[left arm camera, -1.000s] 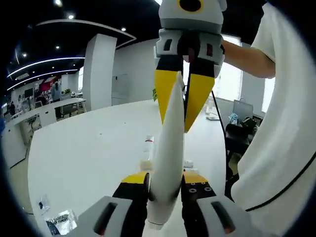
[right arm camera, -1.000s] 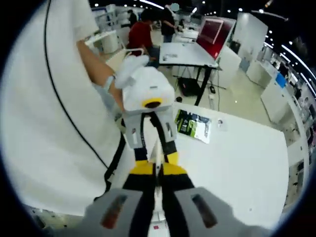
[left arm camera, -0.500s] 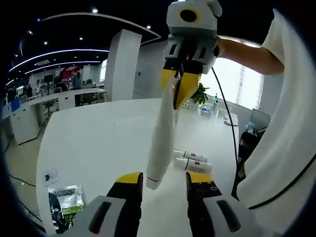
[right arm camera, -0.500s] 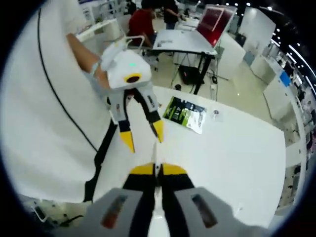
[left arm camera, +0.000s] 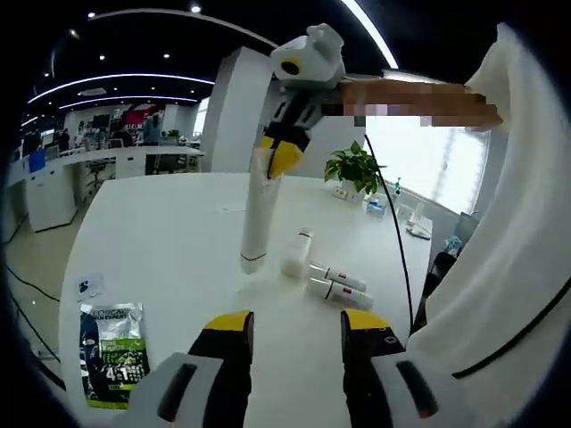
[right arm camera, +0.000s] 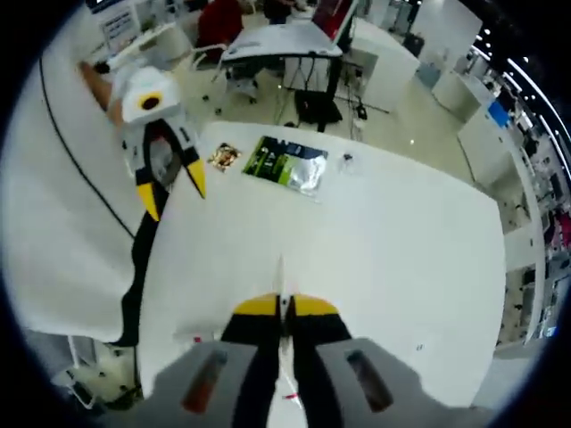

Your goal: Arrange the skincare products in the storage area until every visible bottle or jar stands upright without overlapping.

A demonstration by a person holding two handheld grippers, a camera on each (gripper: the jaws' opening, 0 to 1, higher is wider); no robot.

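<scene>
1. The right gripper (left arm camera: pixel 272 160) has its jaws clamped on a long white tube (left arm camera: pixel 256 214), held in the air above the white counter (left arm camera: pixel 161 241)
2. The left gripper (left arm camera: pixel 290 334) has its jaws spread apart, holding nothing
3. On the counter, a small bottle (left arm camera: pixel 295 254) stands upright beside two tubes (left arm camera: pixel 335 283) lying flat
4. A green packet (left arm camera: pixel 109 343) lies near the counter edge; what it contains cannot be told
</scene>
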